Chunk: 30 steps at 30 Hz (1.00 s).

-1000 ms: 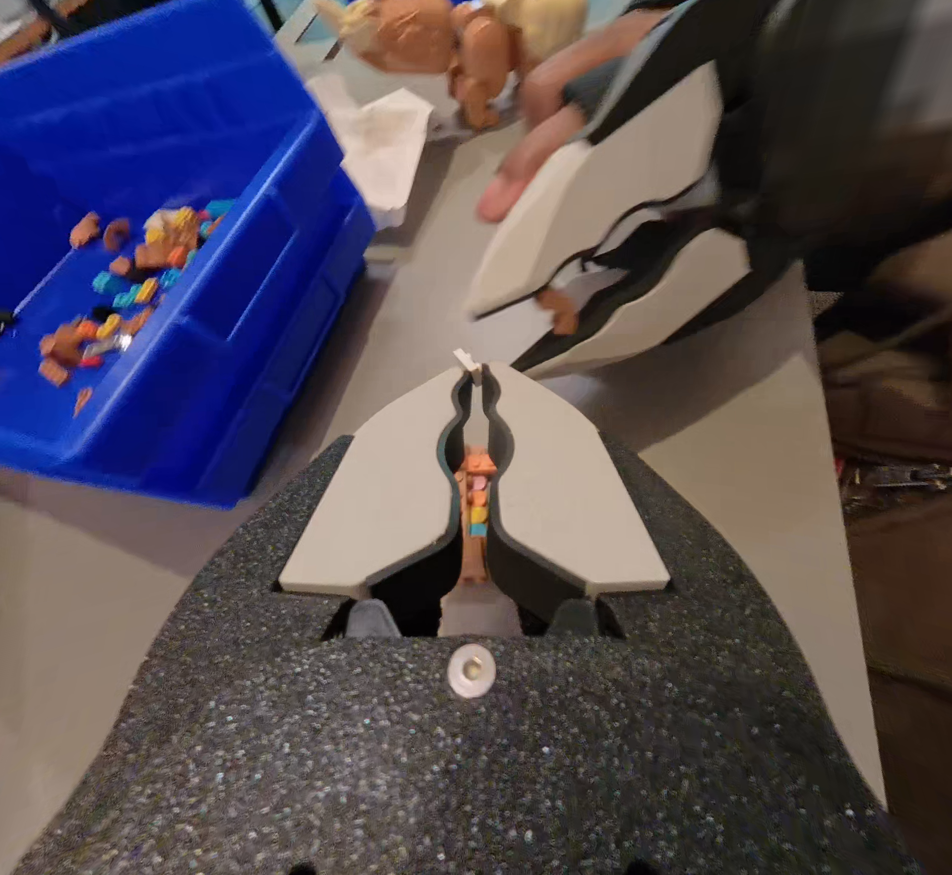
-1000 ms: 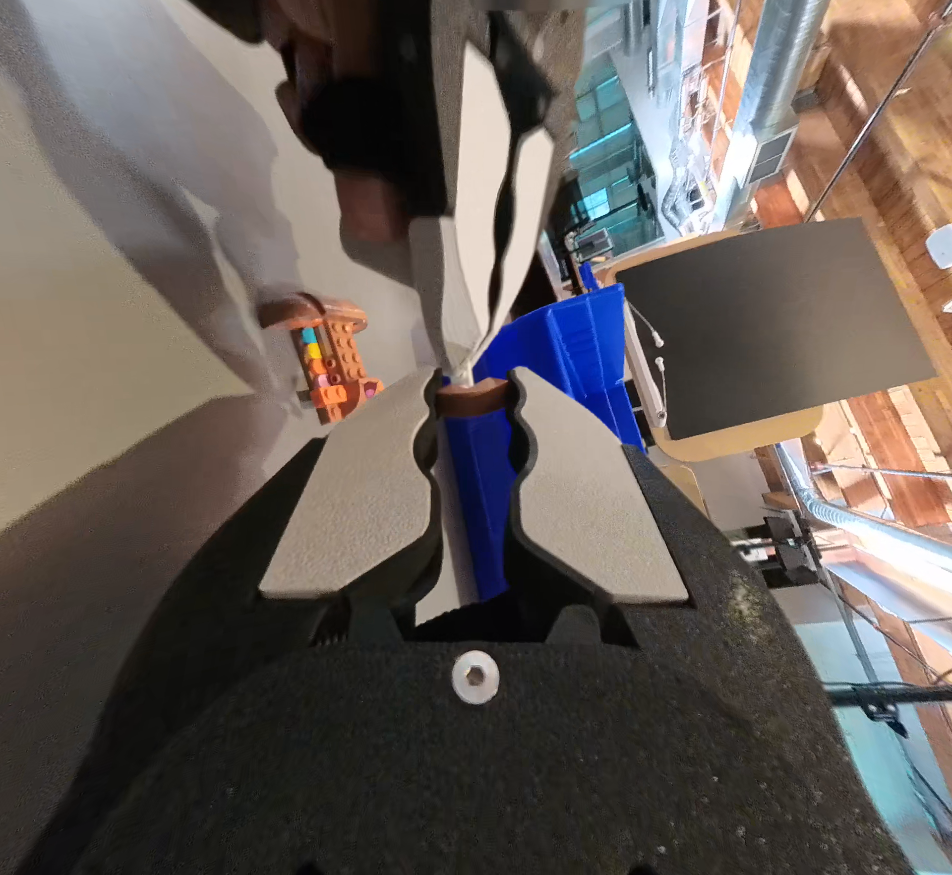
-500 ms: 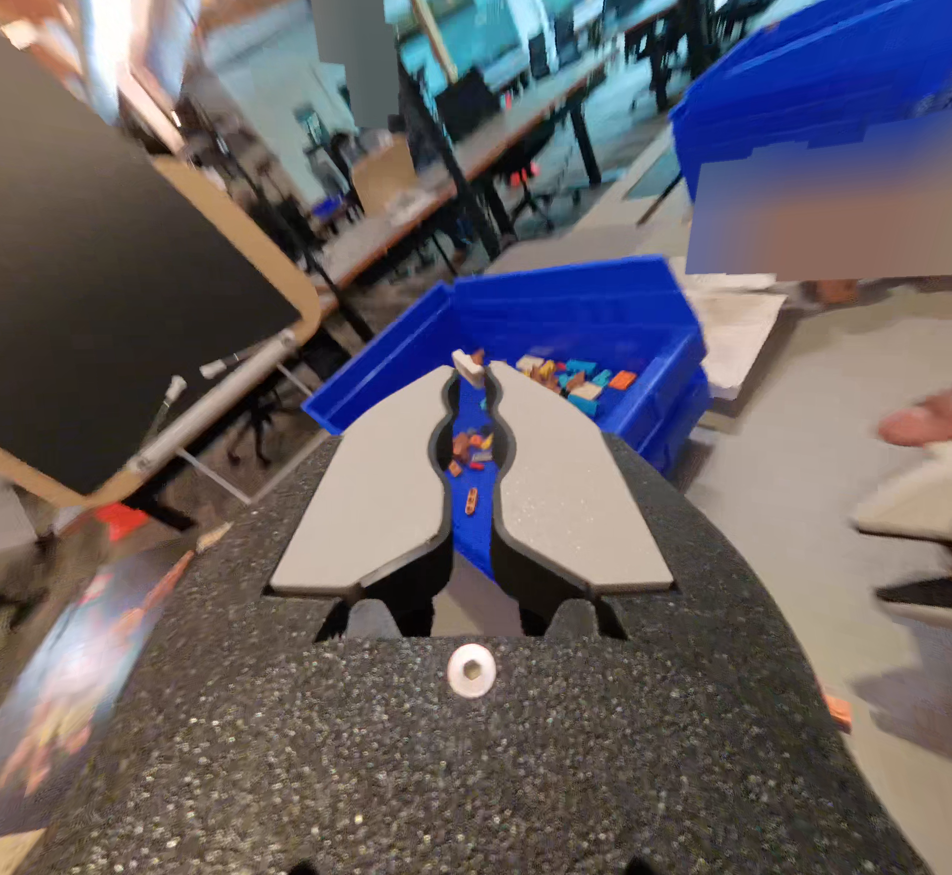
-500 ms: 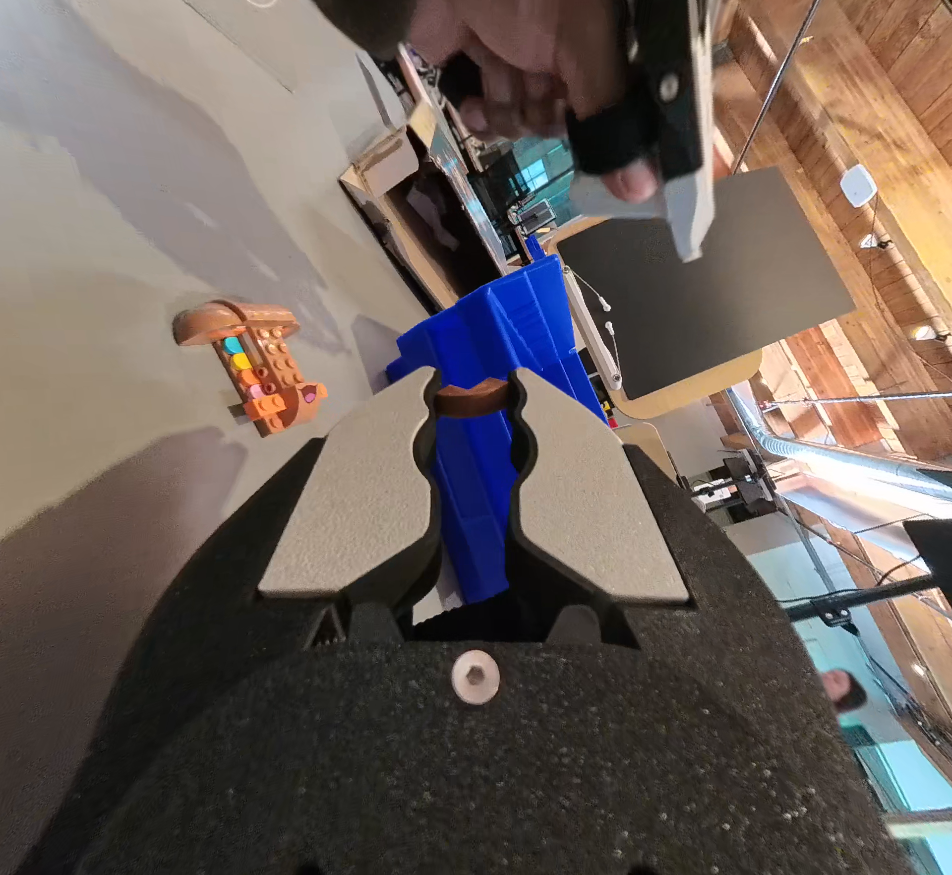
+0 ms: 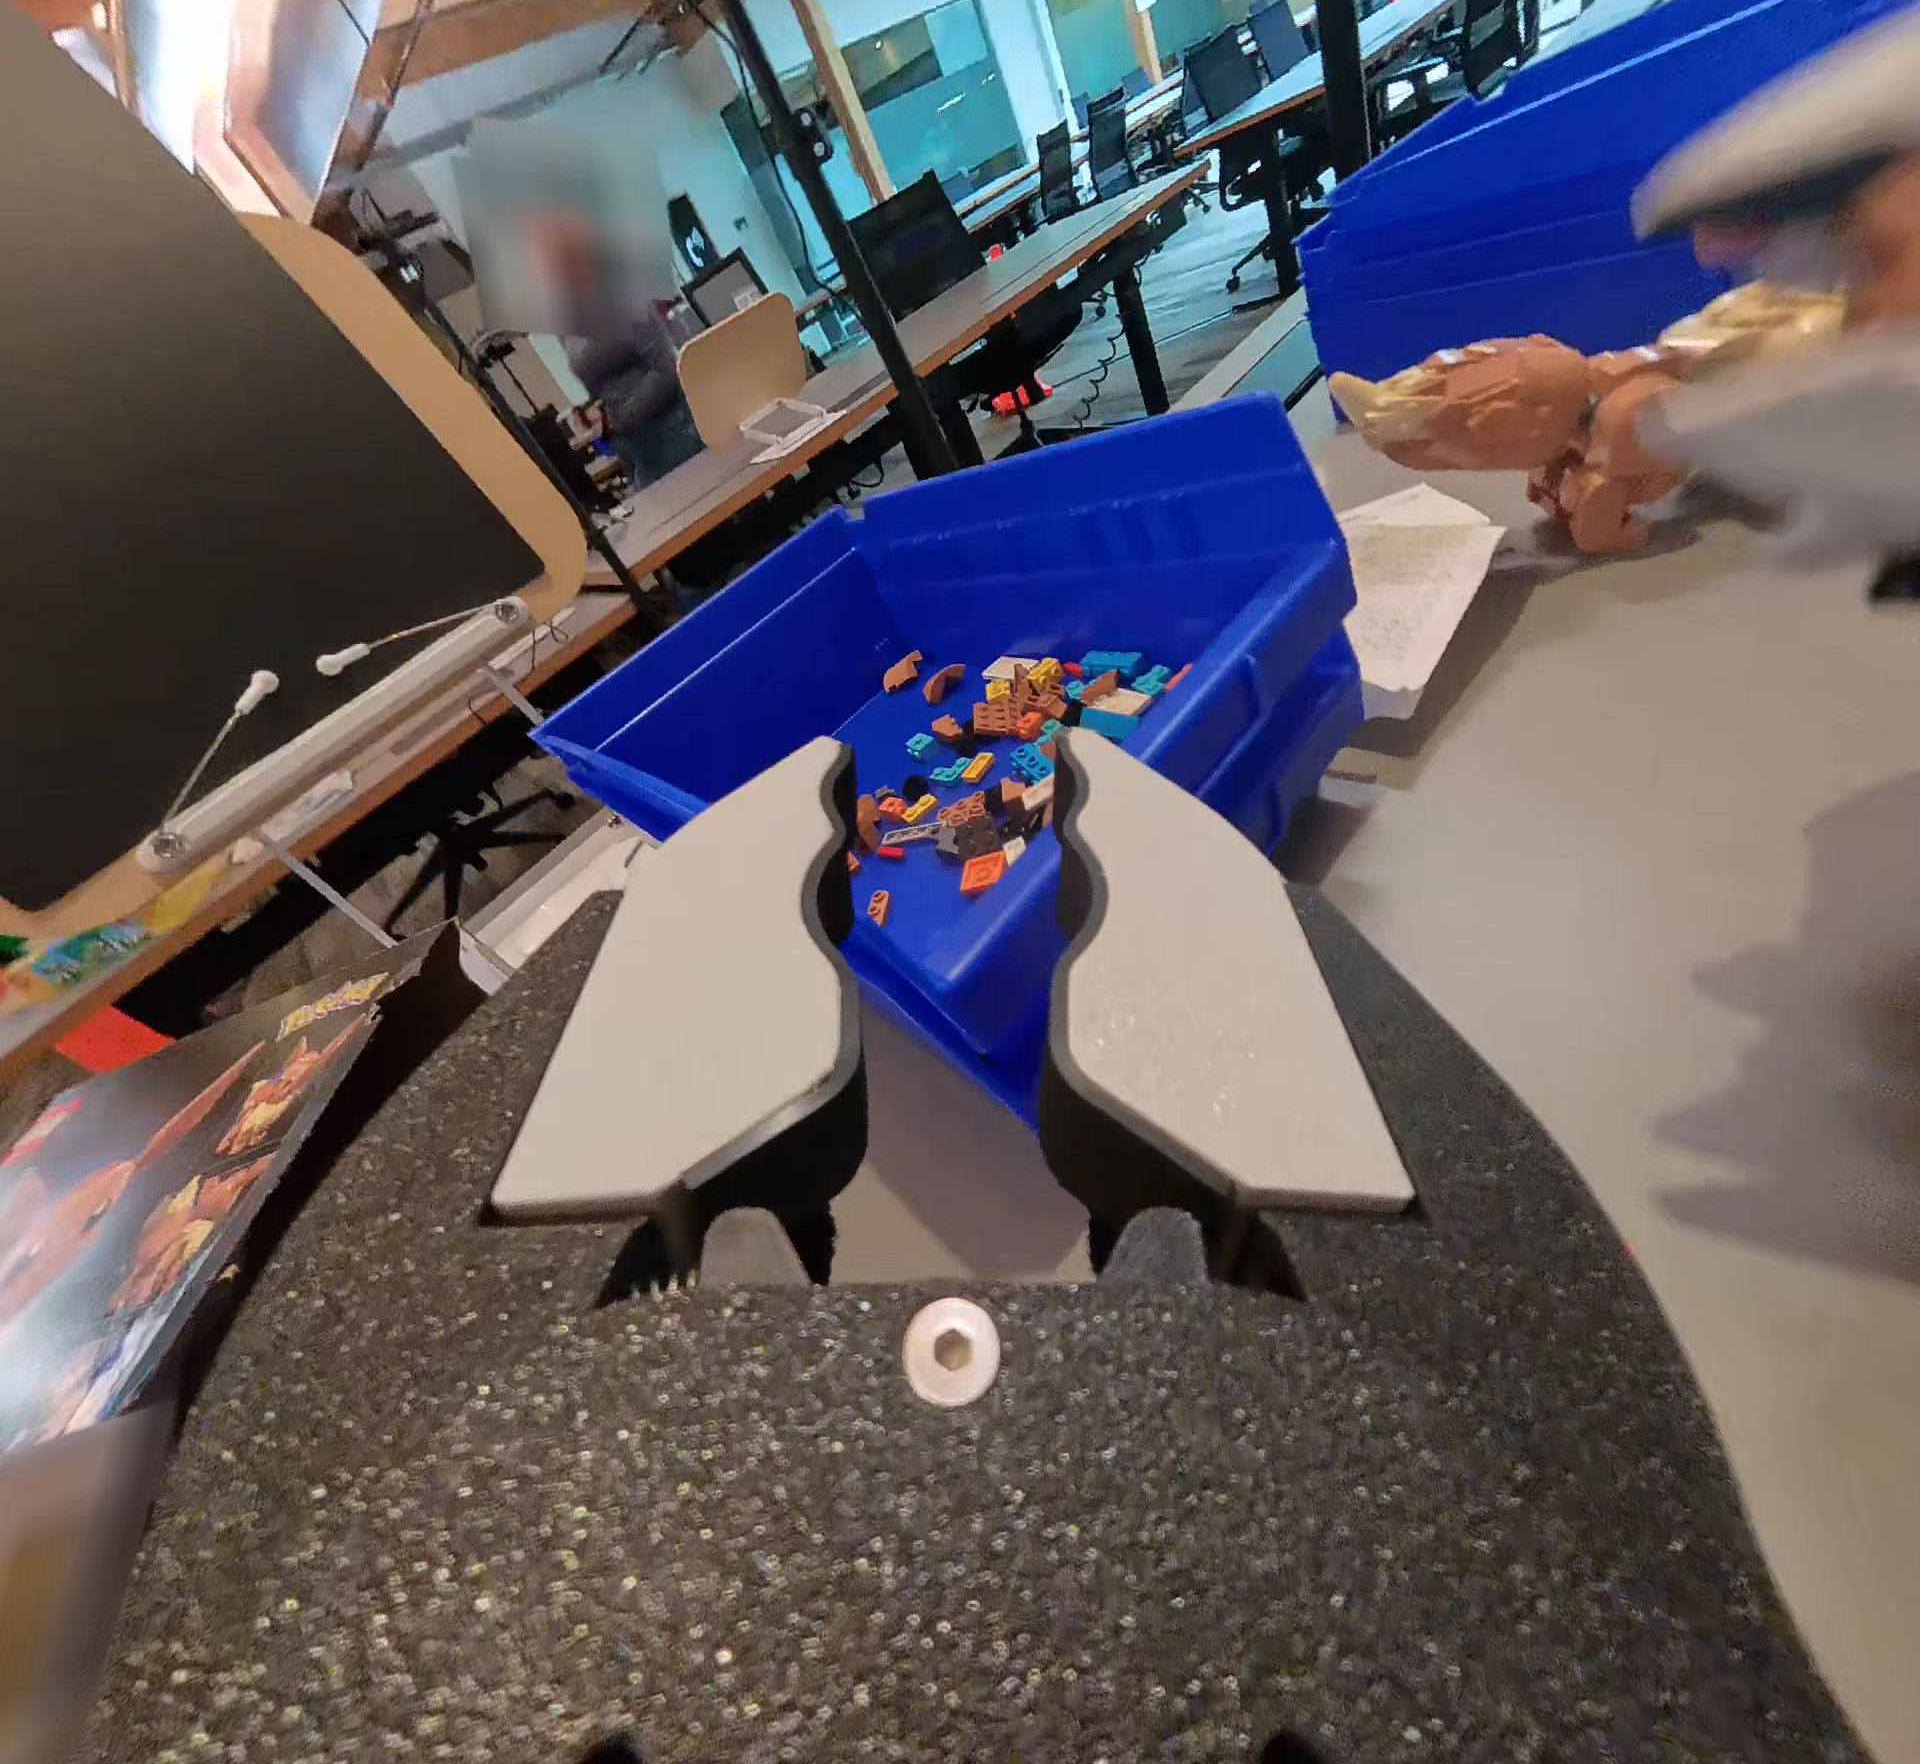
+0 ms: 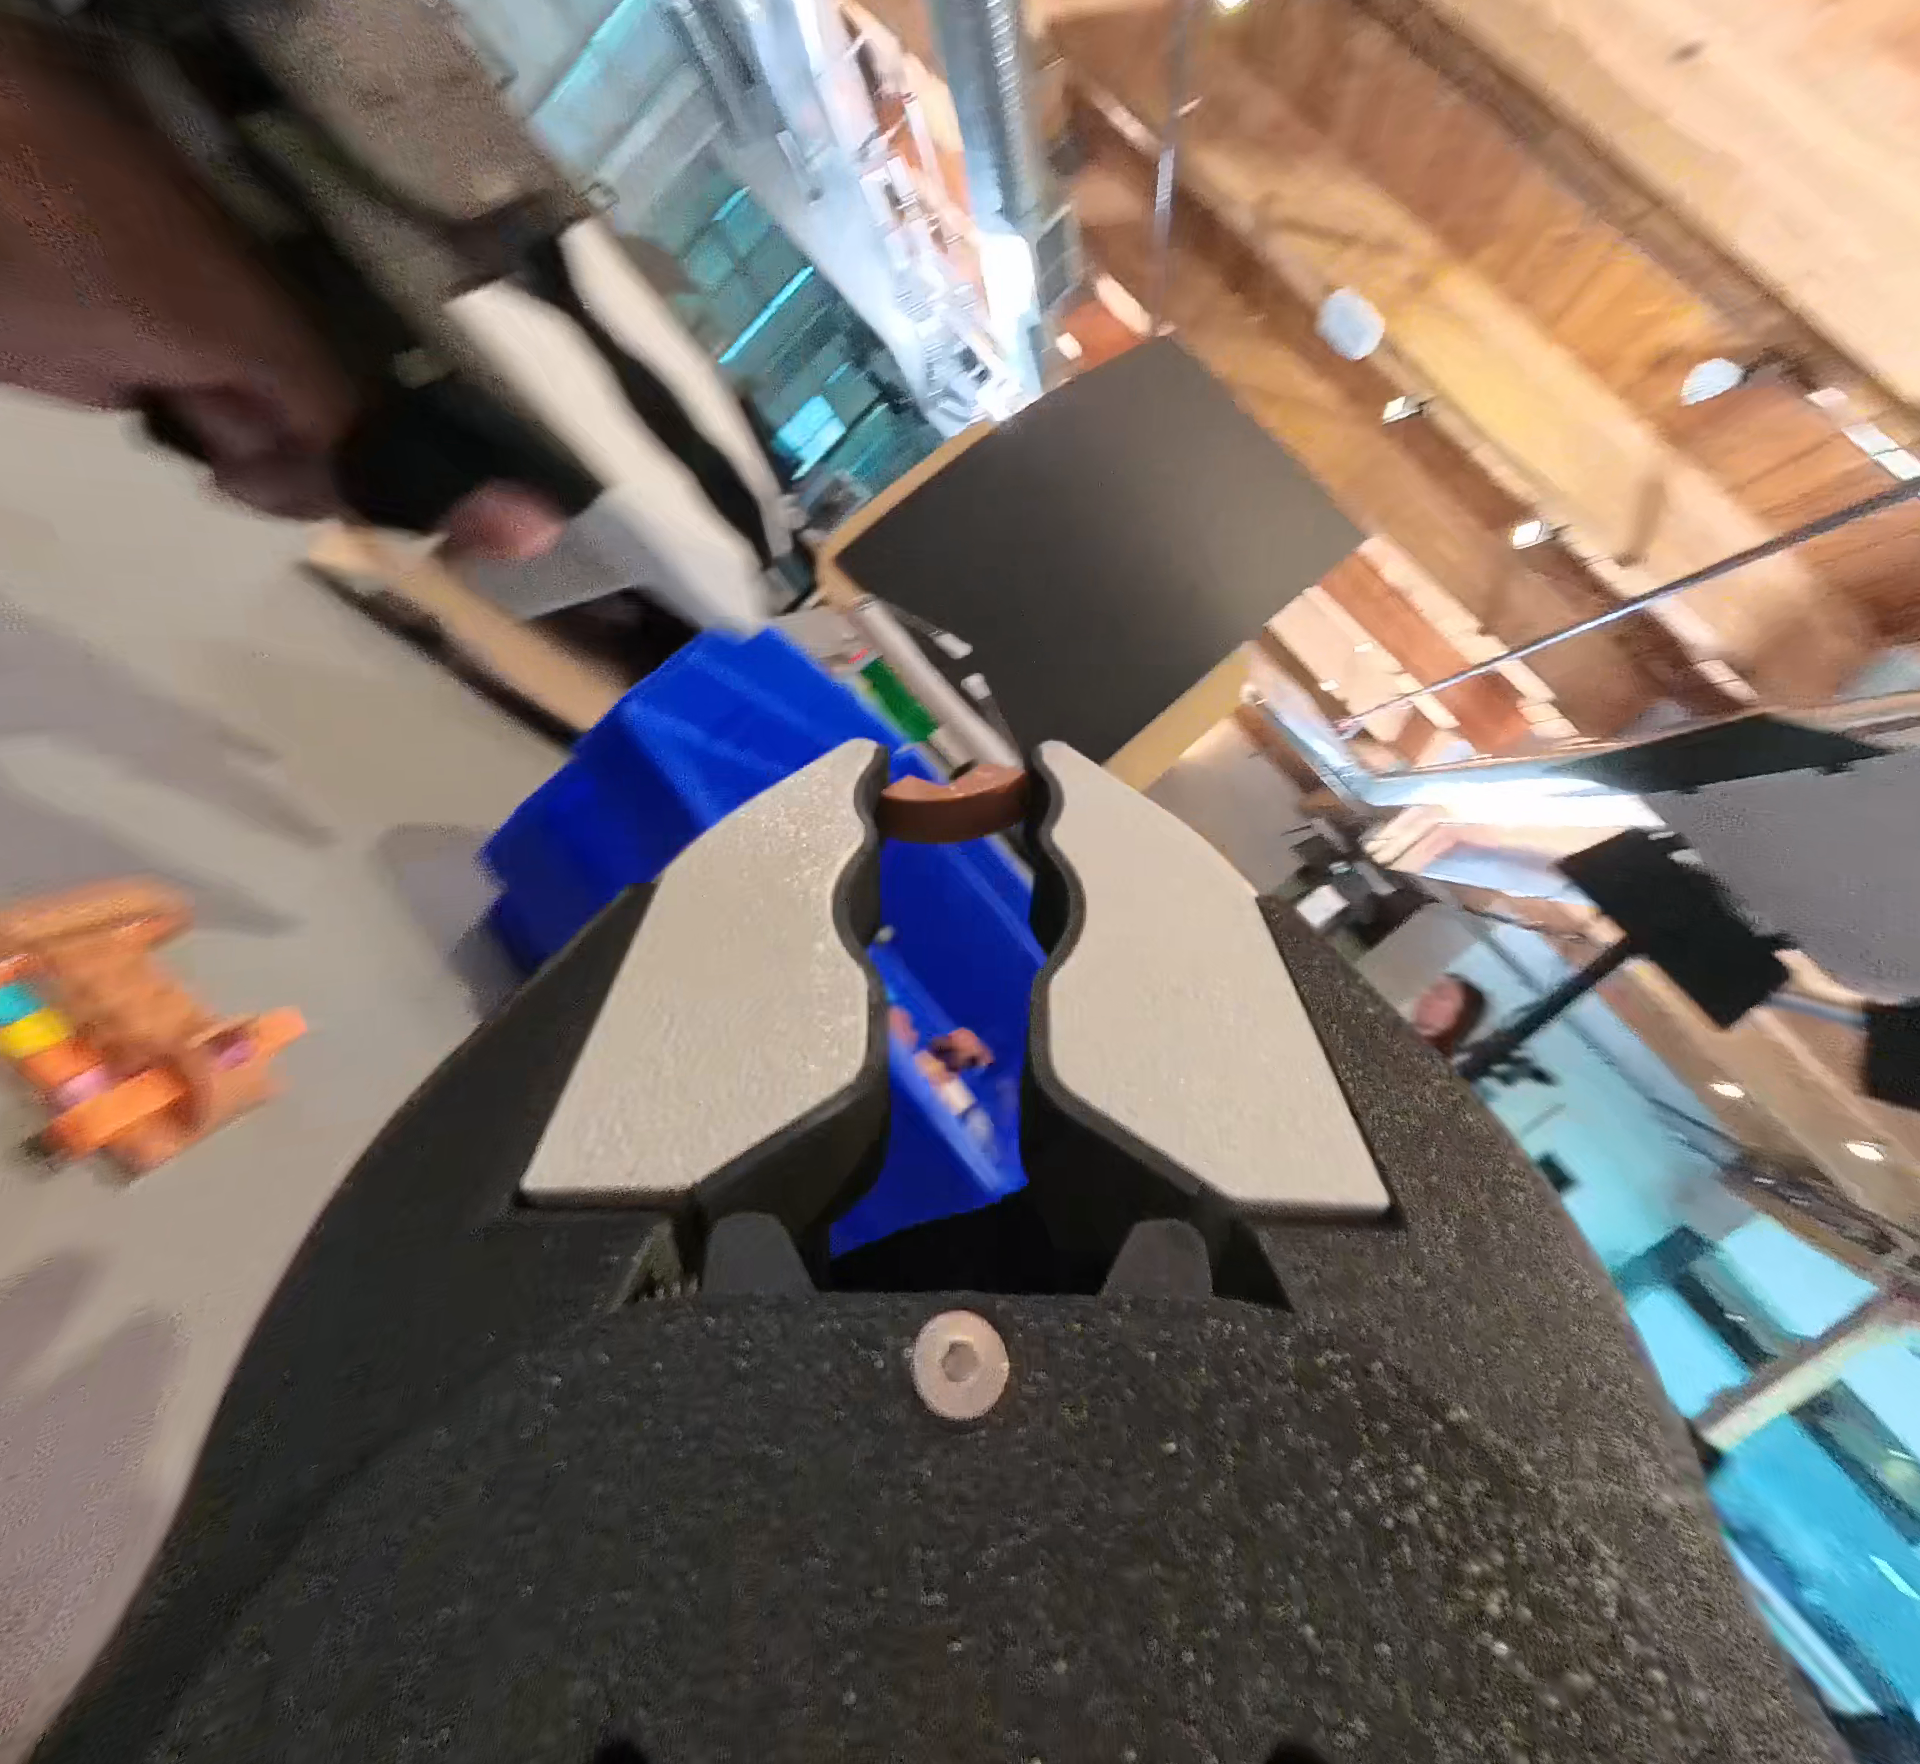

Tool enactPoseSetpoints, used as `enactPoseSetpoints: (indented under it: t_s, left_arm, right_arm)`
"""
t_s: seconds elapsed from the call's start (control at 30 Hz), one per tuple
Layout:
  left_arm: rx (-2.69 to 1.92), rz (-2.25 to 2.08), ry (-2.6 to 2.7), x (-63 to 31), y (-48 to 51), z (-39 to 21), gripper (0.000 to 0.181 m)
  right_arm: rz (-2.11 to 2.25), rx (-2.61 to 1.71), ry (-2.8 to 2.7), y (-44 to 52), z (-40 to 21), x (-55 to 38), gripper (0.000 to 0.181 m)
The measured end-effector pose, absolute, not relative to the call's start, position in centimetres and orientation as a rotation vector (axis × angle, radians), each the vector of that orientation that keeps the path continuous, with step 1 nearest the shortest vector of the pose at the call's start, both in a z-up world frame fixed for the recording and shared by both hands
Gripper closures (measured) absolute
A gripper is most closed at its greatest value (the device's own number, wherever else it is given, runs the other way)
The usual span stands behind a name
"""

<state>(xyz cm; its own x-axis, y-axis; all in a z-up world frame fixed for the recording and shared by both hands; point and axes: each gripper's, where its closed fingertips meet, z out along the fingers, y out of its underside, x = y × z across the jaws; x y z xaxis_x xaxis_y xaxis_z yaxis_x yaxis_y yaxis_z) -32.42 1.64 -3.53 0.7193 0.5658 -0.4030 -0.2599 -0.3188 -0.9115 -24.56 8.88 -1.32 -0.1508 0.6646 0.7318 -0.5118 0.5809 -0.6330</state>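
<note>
The left gripper hangs with its jaws spread apart and nothing between them, above the near edge of a blue bin that holds a scatter of small bricks in brown, orange, teal and yellow. Far right, a tan brick animal stands on the grey table beside a sheet of paper. The right gripper pinches a small curved brown piece at its fingertips. A half-built brick model lies on the table to its left.
</note>
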Motion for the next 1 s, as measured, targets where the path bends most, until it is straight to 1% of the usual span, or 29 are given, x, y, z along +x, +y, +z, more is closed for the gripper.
enactPoseSetpoints:
  t_s: [0.13,0.23,0.3,0.37,0.43,0.5,0.57,0.63,0.8,0.9,1.0]
  left_arm:
    - [-1.733,0.821,-0.248,-32.3,1.7,-5.2,0.147]
    - [-1.756,0.762,-0.286,-32.9,1.7,-6.1,0.147]
    - [-1.769,0.728,-0.288,-32.9,1.5,-6.4,0.147]
    - [-1.776,0.685,-0.273,-32.7,1.3,-6.4,0.146]
    - [-1.799,0.601,-0.248,-32.0,1.4,-6.6,0.146]
    - [-1.868,0.421,-0.194,-29.9,1.8,-7.3,0.144]
    - [-1.978,0.215,-0.154,-27.2,1.8,-9.0,0.141]
    - [-2.099,0.108,-0.115,-25.0,1.4,-11.5,0.136]
    - [-2.358,0.083,-0.066,-23.1,0.6,-17.7,0.122]
    - [-2.439,0.089,-0.055,-22.9,0.8,-19.6,0.115]
    - [-2.466,0.130,-0.056,-23.3,1.1,-20.1,0.116]
  right_arm:
    - [0.954,-0.117,-1.284,9.3,3.6,-26.9,0.157]
    - [0.866,-0.261,-1.431,10.2,3.7,-33.1,0.156]
    - [0.872,-0.380,-1.498,11.0,2.8,-36.3,0.138]
    - [0.939,-0.438,-1.499,11.6,2.1,-37.2,0.134]
    - [0.995,-0.451,-1.509,11.7,1.1,-36.6,0.134]
    - [1.058,-0.385,-1.536,10.9,0.4,-34.7,0.133]
    - [1.162,-0.271,-1.607,9.2,-1.0,-31.7,0.139]
    - [1.242,-0.169,-1.746,7.3,-3.8,-28.5,0.143]
    - [1.215,-0.088,-1.993,5.6,-10.3,-25.3,0.144]
    - [1.164,-0.081,-2.057,5.2,-11.8,-25.3,0.142]
    - [1.169,-0.090,-2.084,5.0,-12.3,-25.4,0.142]
